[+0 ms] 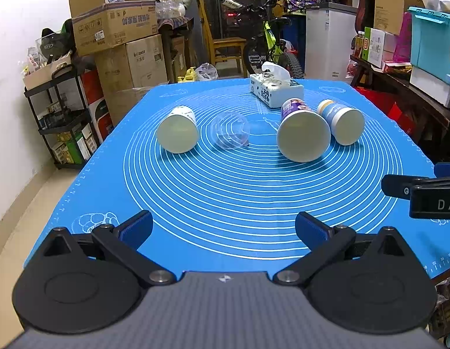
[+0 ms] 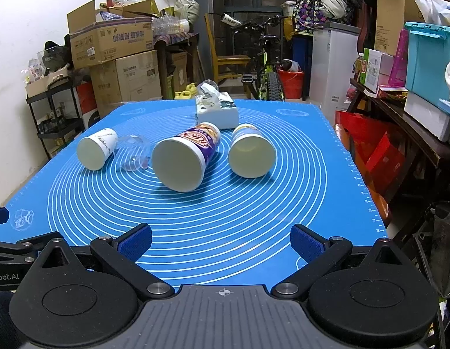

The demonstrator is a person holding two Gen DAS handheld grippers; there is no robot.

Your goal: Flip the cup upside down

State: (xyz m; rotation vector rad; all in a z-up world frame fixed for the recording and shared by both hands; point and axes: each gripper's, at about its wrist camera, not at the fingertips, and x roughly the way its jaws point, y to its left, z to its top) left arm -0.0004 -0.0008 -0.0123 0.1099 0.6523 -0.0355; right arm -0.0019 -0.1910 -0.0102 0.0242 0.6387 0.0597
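Several cups lie on their sides on the blue mat (image 1: 225,192), mouths toward me. From left to right: a white paper cup (image 1: 178,132) (image 2: 96,149), a clear plastic cup (image 1: 230,130) (image 2: 132,152), a large purple-printed cup (image 1: 302,133) (image 2: 184,160) and a blue-and-white cup (image 1: 343,122) (image 2: 250,151). My left gripper (image 1: 223,228) is open and empty, low over the mat's near edge. My right gripper (image 2: 221,240) is open and empty, also near the front edge, well short of the cups.
A tissue box (image 1: 276,90) (image 2: 217,112) sits on the mat behind the cups. The right gripper's body (image 1: 423,195) shows at the right edge of the left wrist view. Cardboard boxes (image 1: 114,26), a bicycle (image 1: 268,46) and shelves surround the table.
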